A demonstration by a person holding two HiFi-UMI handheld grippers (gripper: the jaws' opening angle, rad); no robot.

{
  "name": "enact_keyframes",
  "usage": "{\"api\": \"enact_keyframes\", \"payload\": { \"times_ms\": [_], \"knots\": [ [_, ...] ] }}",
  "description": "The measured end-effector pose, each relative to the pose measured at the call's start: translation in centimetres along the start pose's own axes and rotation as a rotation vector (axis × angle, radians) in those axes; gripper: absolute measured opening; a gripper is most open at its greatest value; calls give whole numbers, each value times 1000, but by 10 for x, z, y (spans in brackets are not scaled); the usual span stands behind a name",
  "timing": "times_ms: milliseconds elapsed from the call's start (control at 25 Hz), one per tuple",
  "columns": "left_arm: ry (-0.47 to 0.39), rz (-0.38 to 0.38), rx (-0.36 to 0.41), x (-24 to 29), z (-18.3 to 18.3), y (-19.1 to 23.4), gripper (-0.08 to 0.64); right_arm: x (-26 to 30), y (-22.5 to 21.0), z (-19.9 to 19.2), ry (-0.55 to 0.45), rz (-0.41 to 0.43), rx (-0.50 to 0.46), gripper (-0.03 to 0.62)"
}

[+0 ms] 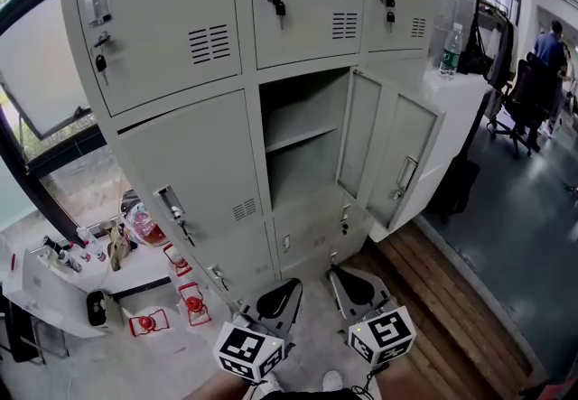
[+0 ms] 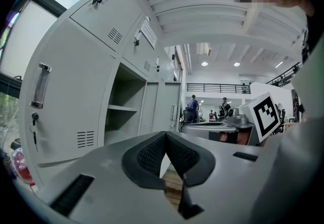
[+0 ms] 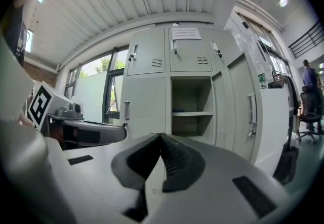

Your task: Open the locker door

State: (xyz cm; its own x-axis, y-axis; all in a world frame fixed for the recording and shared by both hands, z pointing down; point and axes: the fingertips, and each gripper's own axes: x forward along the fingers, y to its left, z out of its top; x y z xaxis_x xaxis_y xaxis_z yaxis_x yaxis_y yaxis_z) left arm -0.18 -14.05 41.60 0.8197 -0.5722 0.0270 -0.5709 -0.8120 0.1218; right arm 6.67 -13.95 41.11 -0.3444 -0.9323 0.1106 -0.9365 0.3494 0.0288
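Observation:
The grey locker bank (image 1: 181, 163) rises in front of me. Its middle compartment (image 1: 298, 145) stands open, with a shelf inside and nothing on it that I can see. That compartment's door (image 1: 359, 132) is swung out to the right, and a second door panel with a handle (image 1: 406, 168) juts out beside it. Both grippers hang low at the bottom of the head view, well short of the lockers. My left gripper (image 1: 289, 285) (image 2: 165, 134) is shut with nothing in it. My right gripper (image 1: 339, 274) (image 3: 161, 137) is shut and empty as well, and its view shows the open compartment (image 3: 190, 106).
The closed lockers carry keys in their locks (image 1: 99, 62). At lower left are a cluttered low table (image 1: 54, 285) and red items on the floor (image 1: 191, 303). On the right is a wooden floor strip (image 1: 433, 299), a white counter with a green bottle (image 1: 450, 51), and a seated person (image 1: 546, 46).

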Motion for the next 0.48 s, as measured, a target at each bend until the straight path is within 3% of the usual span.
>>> {"api": "enact_keyframes", "payload": {
  "times_ms": [480],
  "knots": [
    [-4,85,12,11,-4,-33,17,-24,-15,-5,-14,99,7,54]
  ]
}}
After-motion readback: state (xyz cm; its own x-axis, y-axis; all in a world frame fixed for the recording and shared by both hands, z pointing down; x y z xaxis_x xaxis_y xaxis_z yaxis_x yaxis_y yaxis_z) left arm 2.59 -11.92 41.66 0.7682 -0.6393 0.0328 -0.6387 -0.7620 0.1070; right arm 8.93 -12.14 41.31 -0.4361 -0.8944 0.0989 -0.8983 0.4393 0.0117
